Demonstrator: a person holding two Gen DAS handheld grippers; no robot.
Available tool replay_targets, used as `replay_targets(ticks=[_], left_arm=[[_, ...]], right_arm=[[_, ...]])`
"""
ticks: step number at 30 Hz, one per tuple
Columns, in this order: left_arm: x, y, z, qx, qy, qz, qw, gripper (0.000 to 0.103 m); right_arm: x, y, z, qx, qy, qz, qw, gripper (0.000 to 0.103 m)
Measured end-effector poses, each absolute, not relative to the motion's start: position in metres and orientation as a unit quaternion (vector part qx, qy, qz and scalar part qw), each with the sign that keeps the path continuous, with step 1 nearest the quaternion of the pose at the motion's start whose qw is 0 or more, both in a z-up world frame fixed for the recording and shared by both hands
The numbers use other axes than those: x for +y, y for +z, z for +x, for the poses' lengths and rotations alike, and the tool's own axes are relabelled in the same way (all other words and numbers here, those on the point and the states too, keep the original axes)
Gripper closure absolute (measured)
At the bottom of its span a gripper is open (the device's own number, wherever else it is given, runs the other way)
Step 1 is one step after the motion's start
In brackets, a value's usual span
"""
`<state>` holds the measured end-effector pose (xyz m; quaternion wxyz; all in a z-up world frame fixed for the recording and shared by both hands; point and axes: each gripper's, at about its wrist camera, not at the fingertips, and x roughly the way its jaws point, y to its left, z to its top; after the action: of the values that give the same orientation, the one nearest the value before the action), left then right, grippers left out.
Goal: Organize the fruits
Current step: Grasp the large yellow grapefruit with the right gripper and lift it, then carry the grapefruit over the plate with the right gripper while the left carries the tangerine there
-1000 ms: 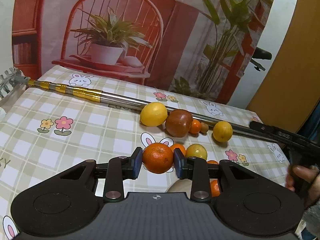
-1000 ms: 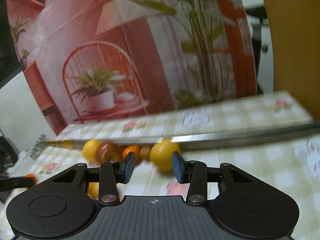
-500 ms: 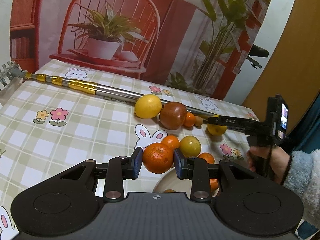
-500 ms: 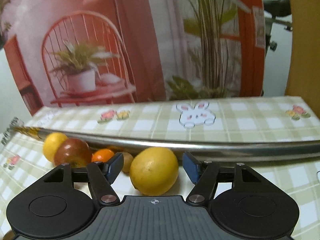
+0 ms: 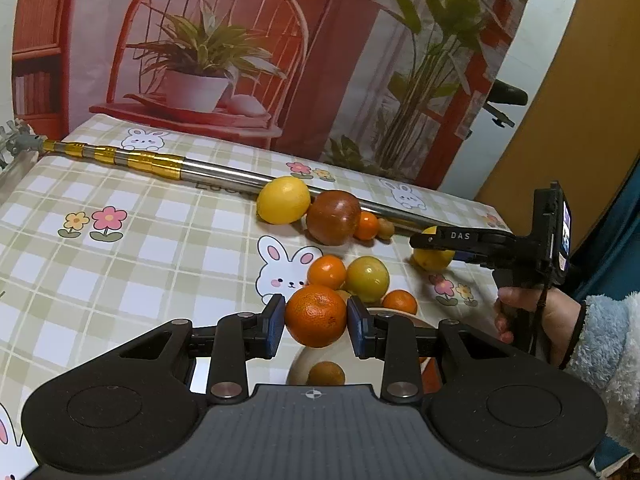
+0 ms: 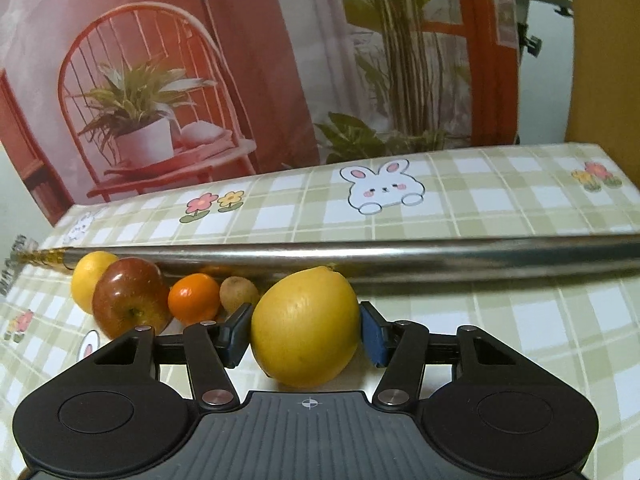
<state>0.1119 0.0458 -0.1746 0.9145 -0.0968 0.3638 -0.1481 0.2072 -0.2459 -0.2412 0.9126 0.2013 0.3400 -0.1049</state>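
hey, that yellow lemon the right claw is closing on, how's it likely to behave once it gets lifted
The lemon looks firm and rounded, so it would probably roll if dropped. The right claw has just been closing, with its pads at the widest part, so the grip should hold. Its glossy peel may slip slightly.

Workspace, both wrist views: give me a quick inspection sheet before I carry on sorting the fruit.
Surface: table under a checked cloth with rabbits and flowers.
Job's things: lemon, apple, small orange and kiwi in a row against the pole; more citrus around a white bowl.
Clutter: a long metal pole with gold bands lies across the table.
Grippers: left gripper is shut on a large orange; right gripper has just been closing, pads against a second lemon that sits by the pole.
Cables: nothing seen.
Surroundings: printed backdrop of a chair and plants; the person's right hand in a fluffy sleeve.
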Motion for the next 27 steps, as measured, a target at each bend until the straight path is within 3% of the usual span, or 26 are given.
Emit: replay_targets(ticks=[7, 17, 27], left_arm=[[0.043, -0.176, 0.100, 0.368, -0.154, -0.091, 0.912, 0.068], [0.038, -0.180, 0.077, 0.367, -0.157, -0.090, 0.912, 0.068], [0.035, -0.190, 0.048, 0.377, -0.163, -0.085, 0.908, 0.068]], right_arm=[[-0.243, -0.237, 0.177, 0.339, -0.100, 0.226, 0.908, 0.052], [-0.234, -0.203, 0.110, 0.260, -0.074, 0.281, 0.921, 0.052], [-0.190, -0.185, 0.038, 0.218, -0.053, 0.258, 0.940, 0.052]])
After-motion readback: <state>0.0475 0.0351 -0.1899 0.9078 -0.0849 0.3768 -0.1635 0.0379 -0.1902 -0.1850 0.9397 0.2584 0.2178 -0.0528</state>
